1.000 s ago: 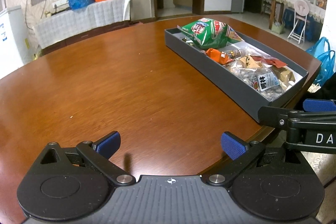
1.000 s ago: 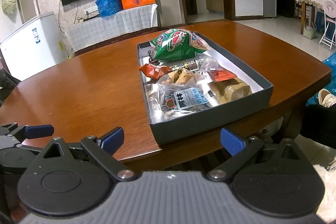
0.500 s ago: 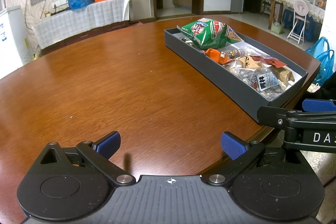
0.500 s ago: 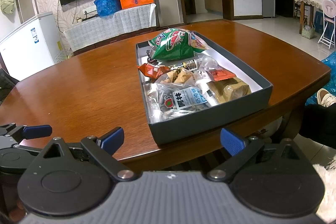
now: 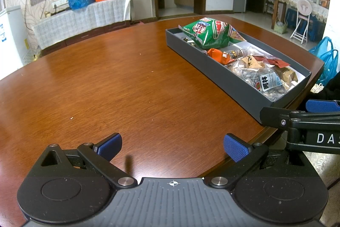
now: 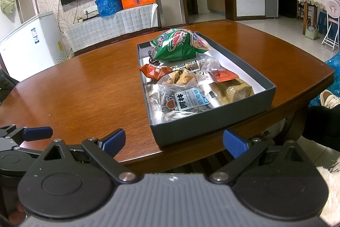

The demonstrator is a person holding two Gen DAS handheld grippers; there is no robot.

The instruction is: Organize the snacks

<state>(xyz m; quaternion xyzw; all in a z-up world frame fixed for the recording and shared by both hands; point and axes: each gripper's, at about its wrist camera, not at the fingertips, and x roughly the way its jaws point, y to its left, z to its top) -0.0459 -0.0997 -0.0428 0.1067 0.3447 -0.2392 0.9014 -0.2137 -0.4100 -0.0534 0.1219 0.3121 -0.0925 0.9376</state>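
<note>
Snack box point(image 6: 214, 124) long axis runs away from right gripper point(image 6: 173, 142); small packets under green bag point(image 6: 180, 46) hidden. Both grippers' fingers apart, left gripper point(image 5: 172, 145) empty over counter point(image 5: 106, 88).

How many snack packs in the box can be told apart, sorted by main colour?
Green: 1, the chip bag
Orange or red: 2, the orange pack and the red sachet
Clear: 2, the seed bag and a small clear bag
Tan or brown: 2, a tan pack and a brown pack
Total: 7 in the box; others are hidden beneath.
</note>
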